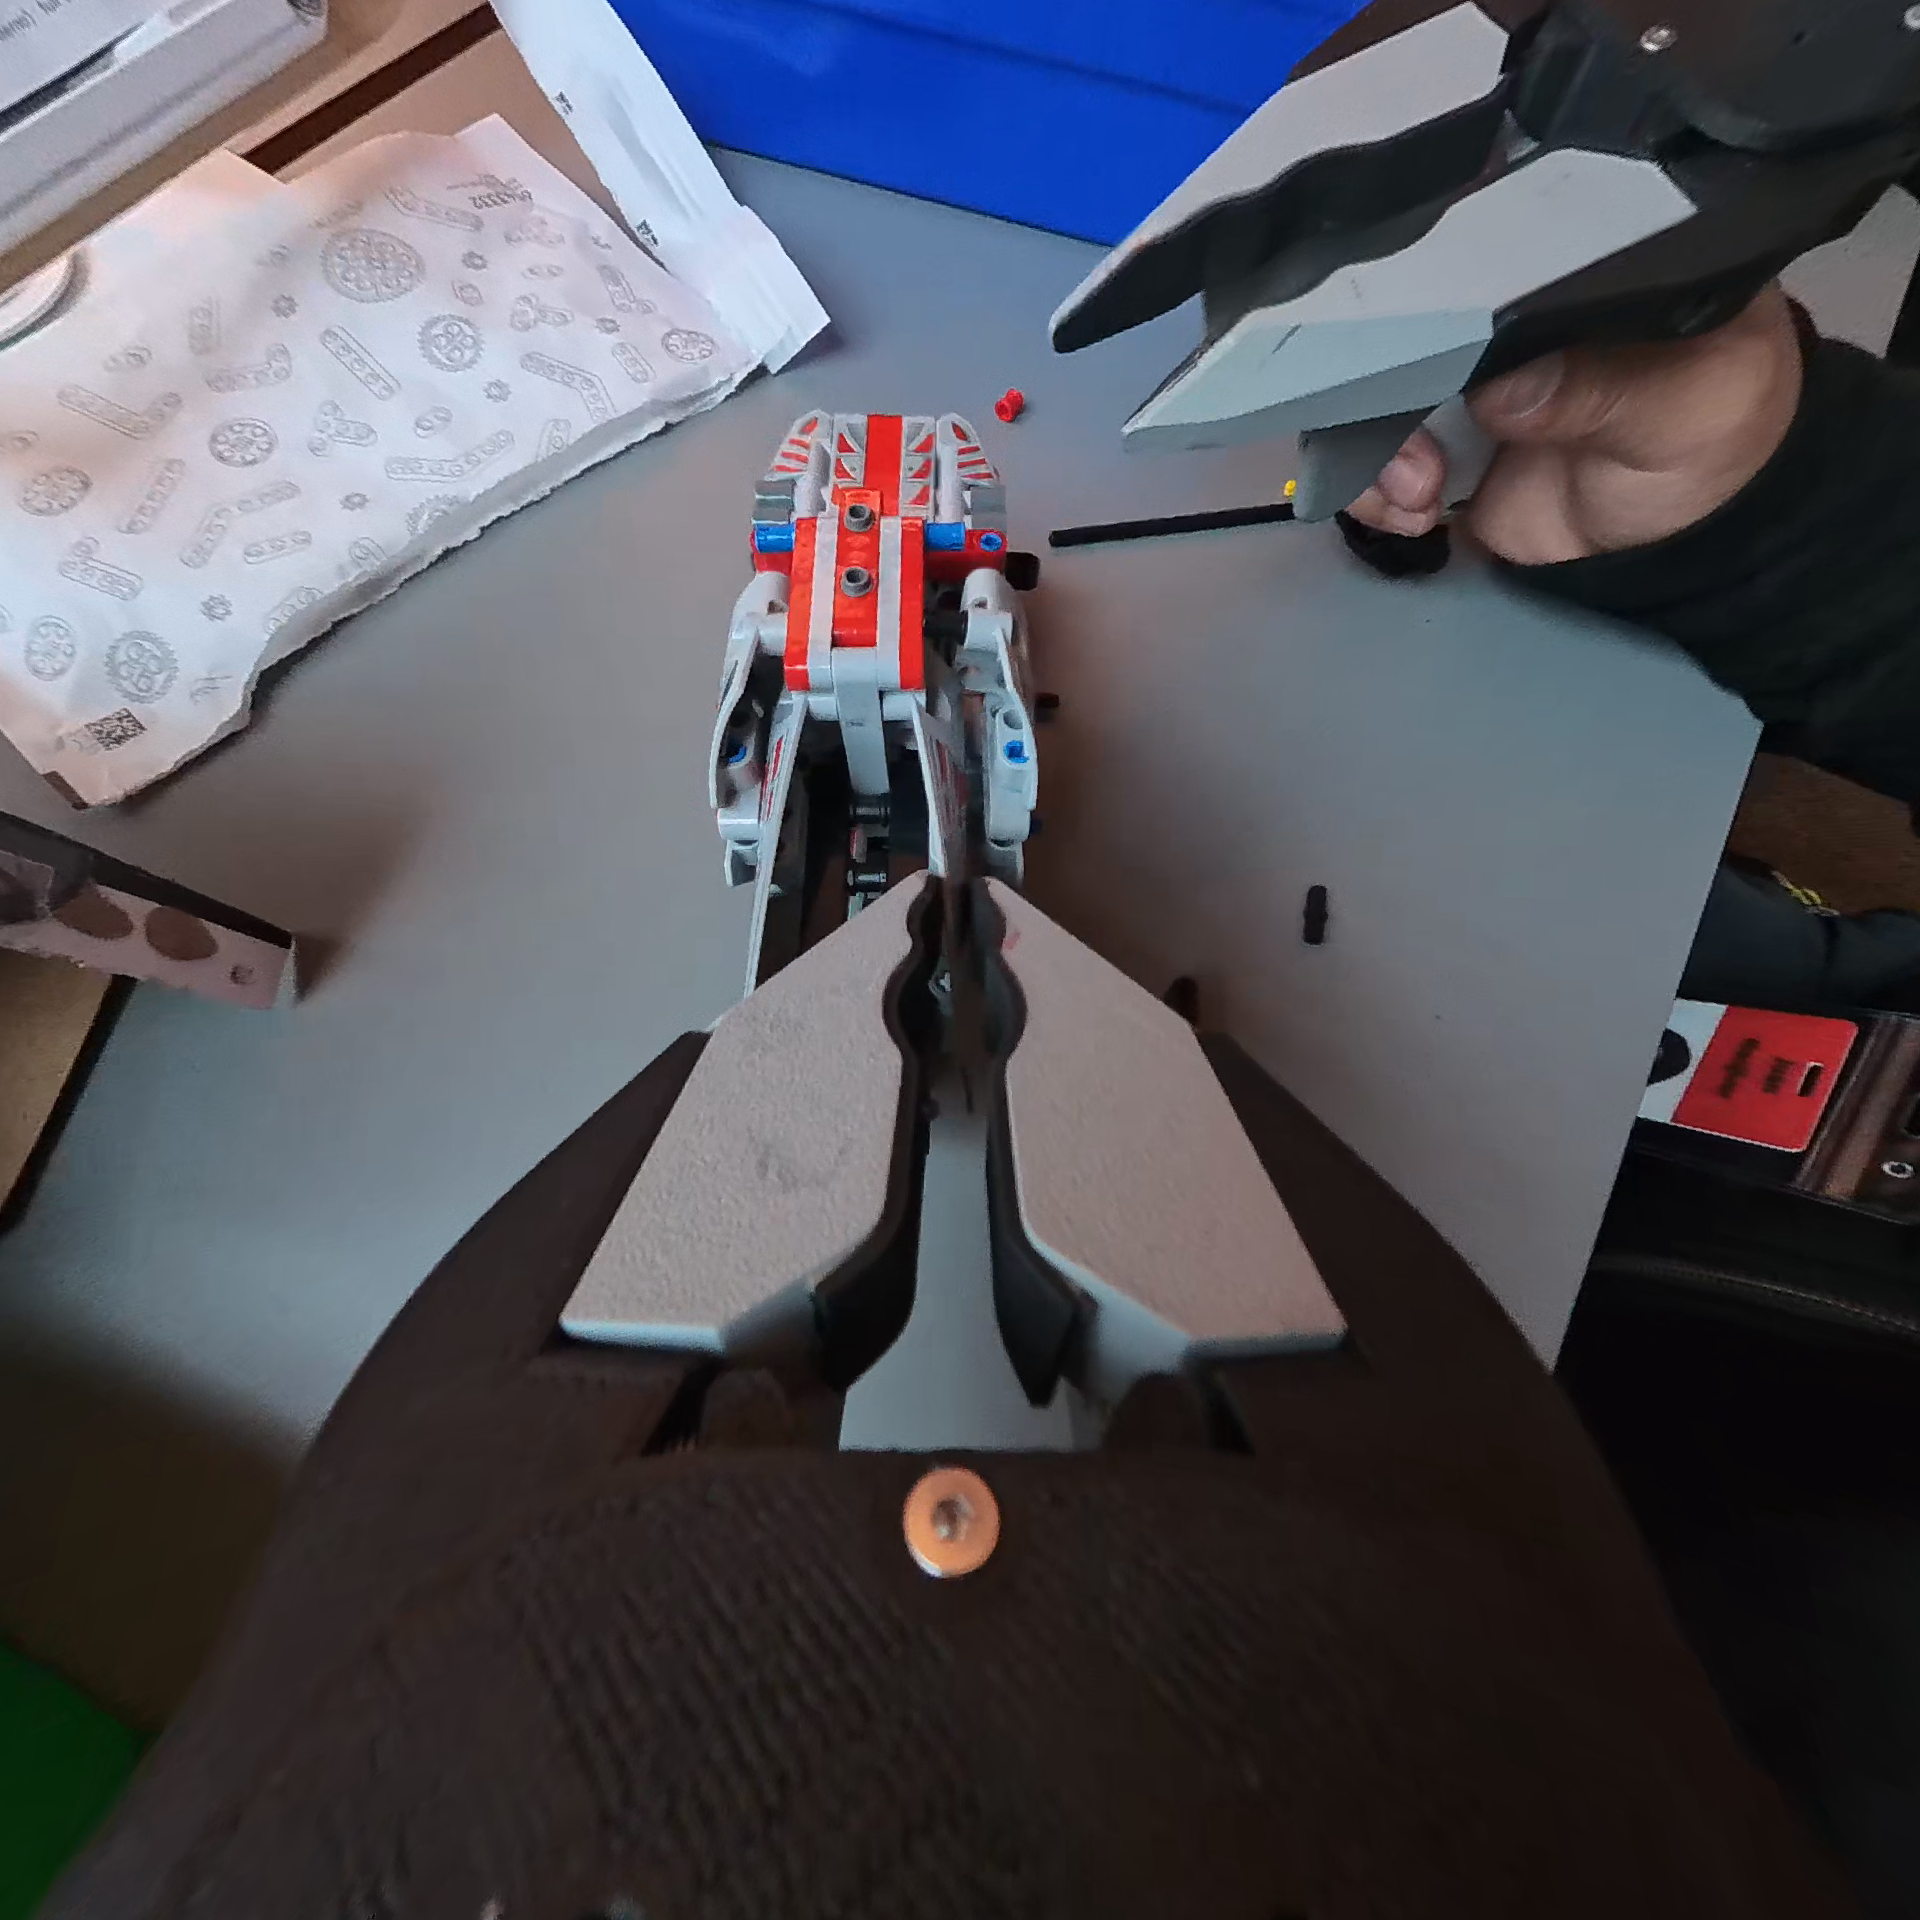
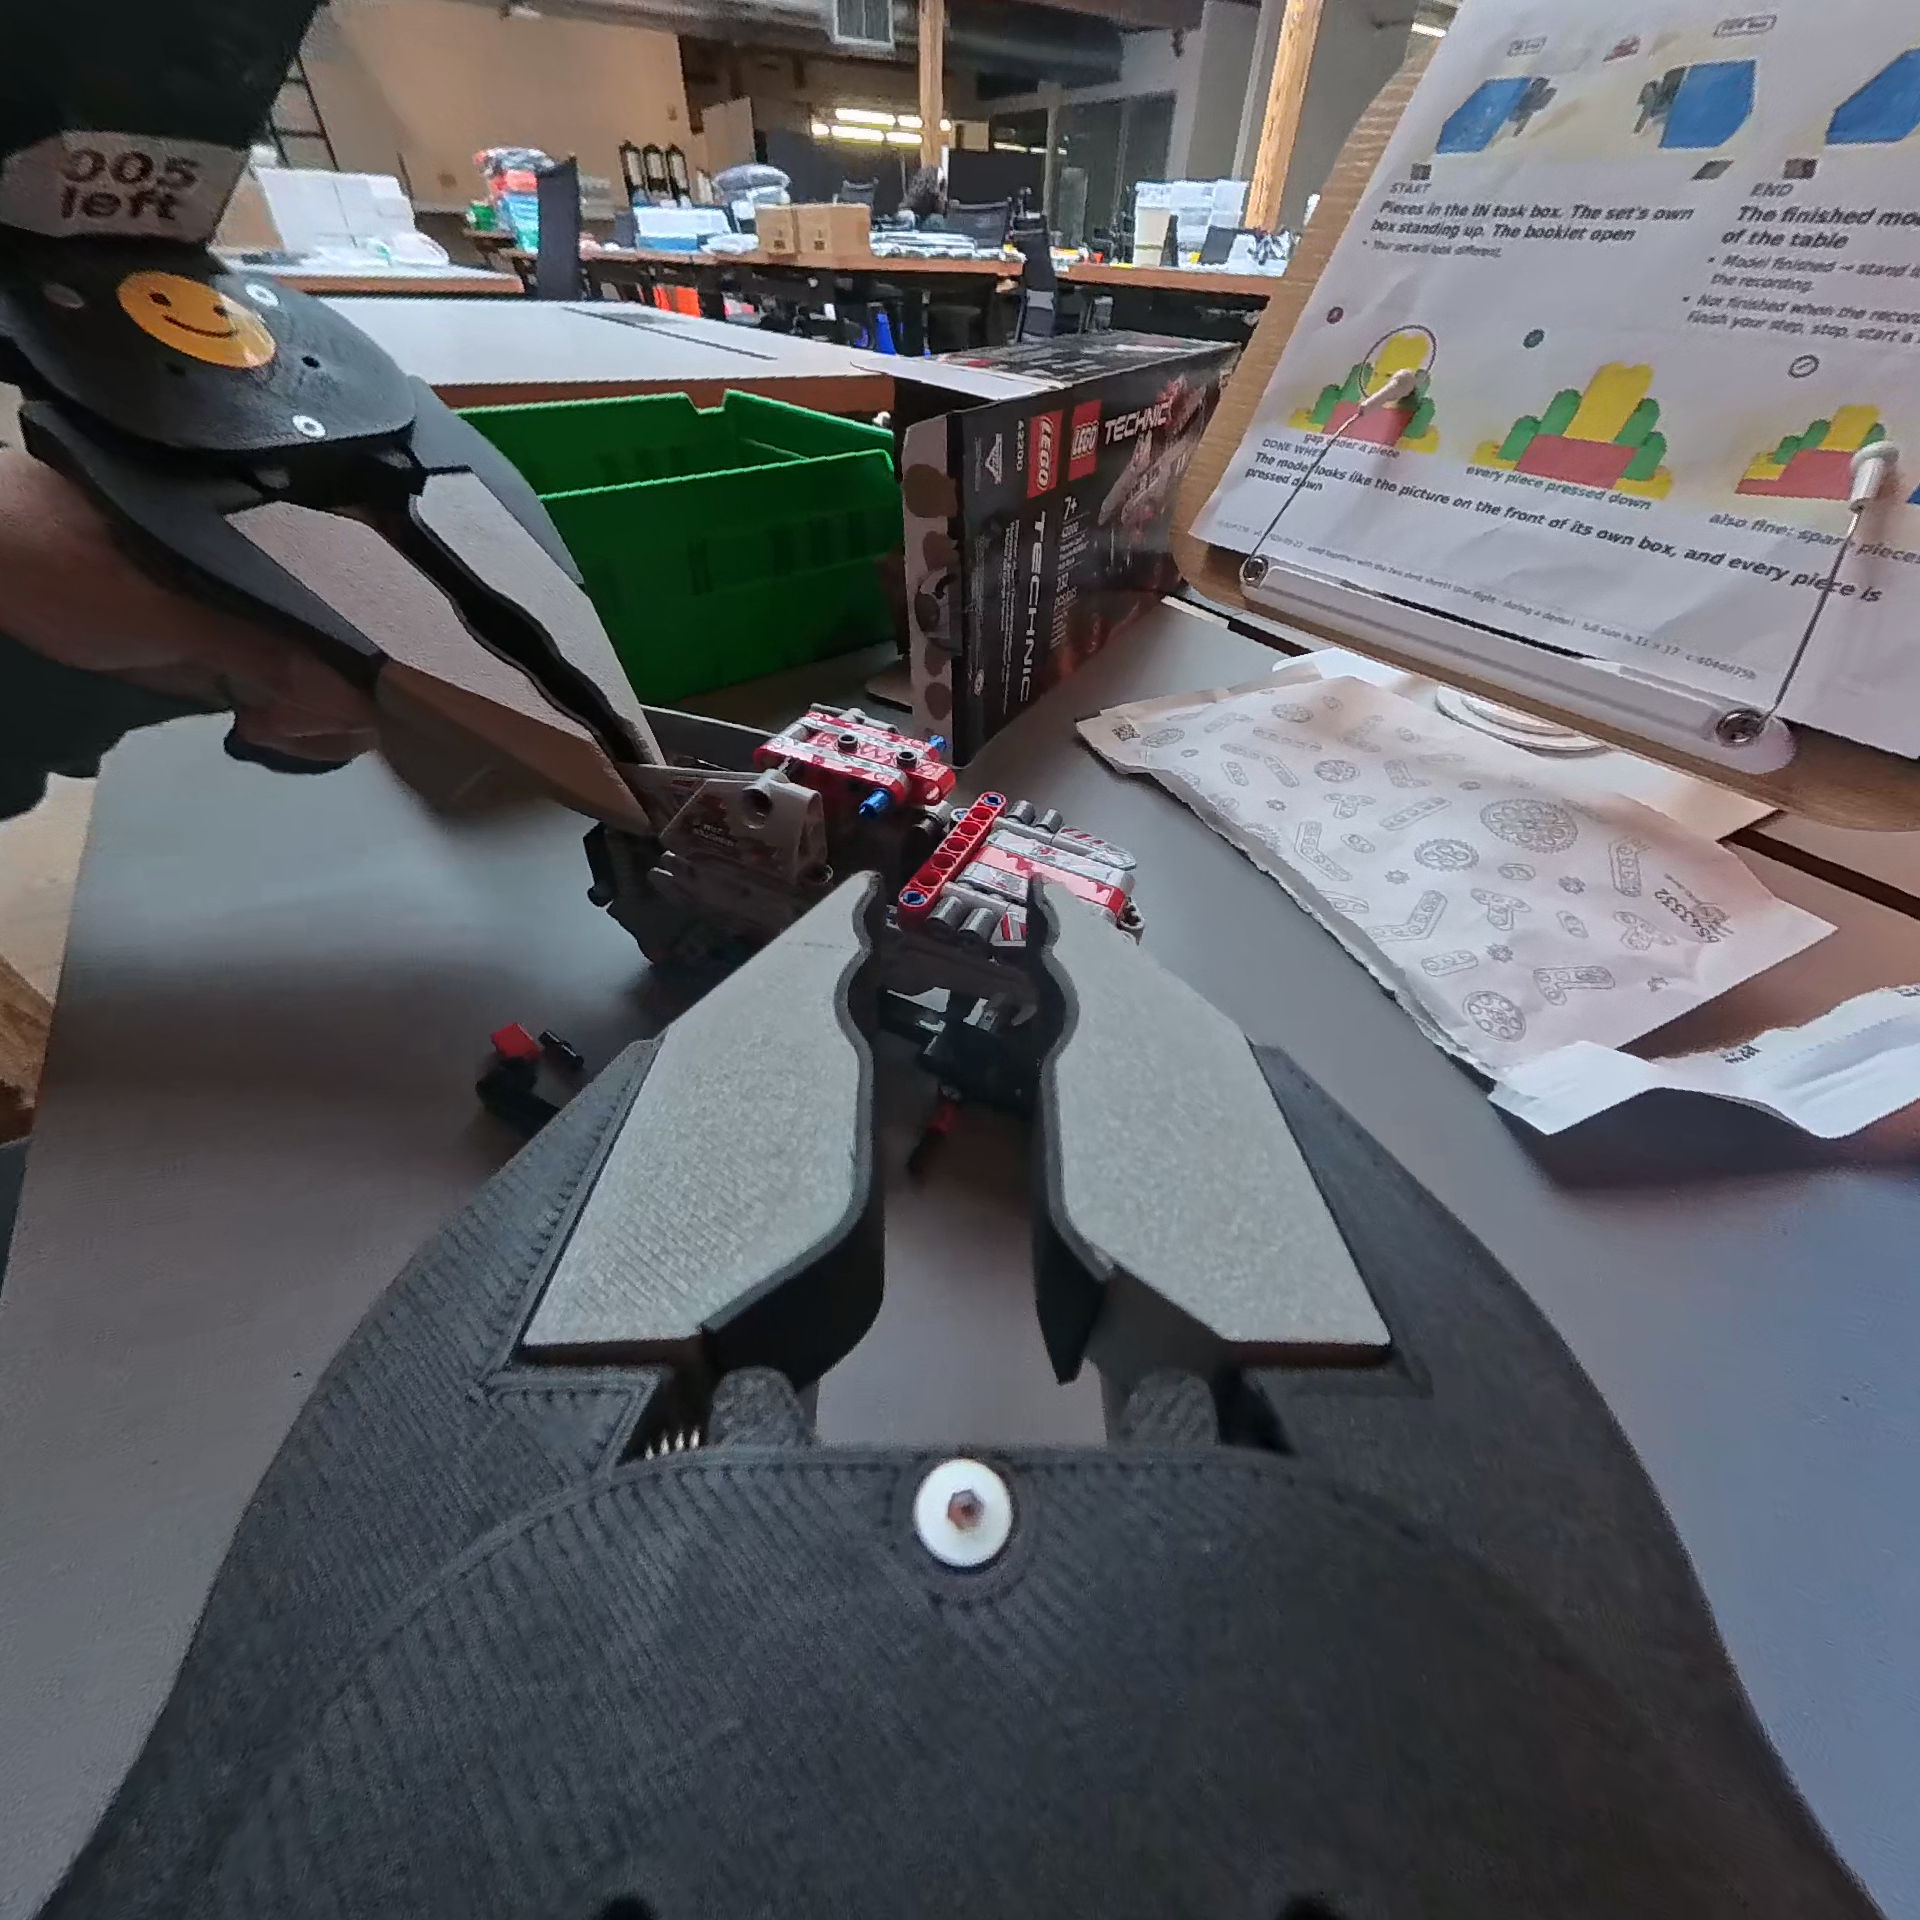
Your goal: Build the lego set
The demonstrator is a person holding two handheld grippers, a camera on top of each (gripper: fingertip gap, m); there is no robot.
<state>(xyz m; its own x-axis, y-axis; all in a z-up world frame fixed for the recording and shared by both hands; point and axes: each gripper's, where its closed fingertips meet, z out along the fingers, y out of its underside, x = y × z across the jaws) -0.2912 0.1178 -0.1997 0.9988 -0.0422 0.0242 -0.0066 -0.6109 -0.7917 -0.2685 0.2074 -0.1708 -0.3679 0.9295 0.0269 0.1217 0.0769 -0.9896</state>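
Note:
A red, white and grey lego model lies on the grey table, lengthwise away from me. My left gripper is shut on a thin panel at the model's near end. In the right wrist view the model sits just beyond my right gripper, which is open and empty, its fingers apart in front of the model. The left gripper shows there at the upper left, clamped on the model's end. In the left wrist view the right gripper hovers right of the model, apart from it.
A black axle, a red pin and a black pin lie right of the model. Small red and black parts lie near it. A torn paper bag, blue bin, green bin, set box and instruction stand ring the table. The left gripper's tips are roughly 10 centimetres from the right gripper's. Both grippers' tips are roughly 12 centimetres from the black pin.

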